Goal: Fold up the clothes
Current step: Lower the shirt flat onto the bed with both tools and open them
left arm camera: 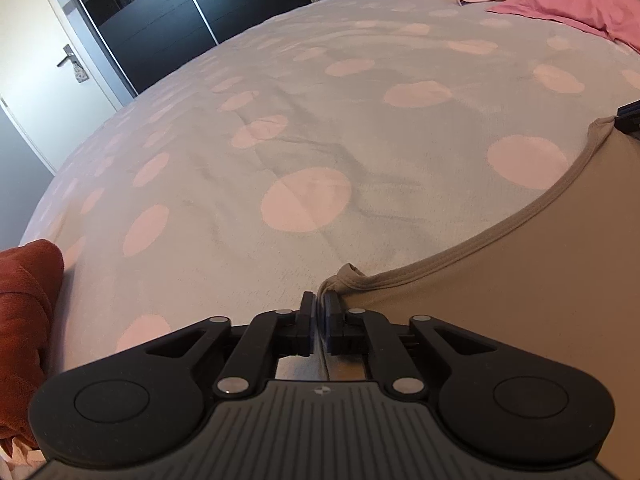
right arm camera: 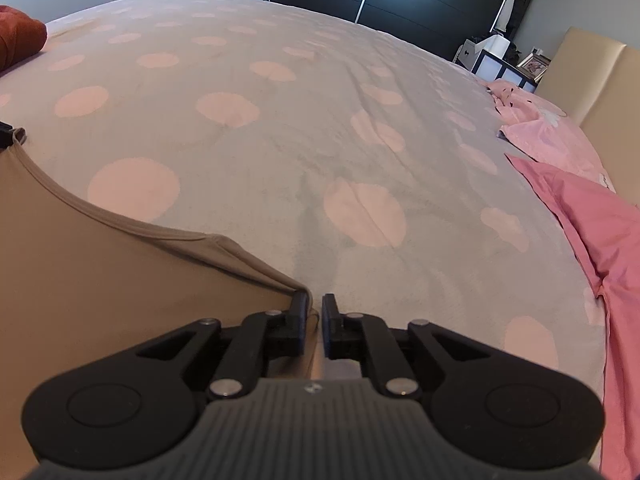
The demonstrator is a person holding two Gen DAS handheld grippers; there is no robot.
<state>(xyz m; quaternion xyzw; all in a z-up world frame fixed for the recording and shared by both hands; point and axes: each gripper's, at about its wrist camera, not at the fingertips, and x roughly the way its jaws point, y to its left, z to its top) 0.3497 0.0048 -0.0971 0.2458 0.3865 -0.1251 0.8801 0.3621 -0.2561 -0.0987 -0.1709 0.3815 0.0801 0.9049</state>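
A beige garment (left arm camera: pixel 500 300) with a ribbed hem hangs stretched between my two grippers above the bed. My left gripper (left arm camera: pixel 319 304) is shut on one hem corner, which bunches just past its fingertips. In the right wrist view the same garment (right arm camera: pixel 100 280) fills the lower left, and my right gripper (right arm camera: pixel 315 306) is shut on its other corner, the cloth pinched against the left finger. Each gripper shows at the edge of the other's view: the right gripper (left arm camera: pixel 630 114) and the left gripper (right arm camera: pixel 8 136), both at the hem's far end.
The bed carries a grey duvet with pink dots (left arm camera: pixel 312 128). Pink pillows and pink clothes (right arm camera: pixel 568 184) lie at its head by a beige headboard (right arm camera: pixel 592 80). A rust-red cloth (left arm camera: pixel 24 312) sits at the near left. A dark wardrobe (left arm camera: pixel 160 12) and a white door (left arm camera: pixel 44 52) stand beyond.
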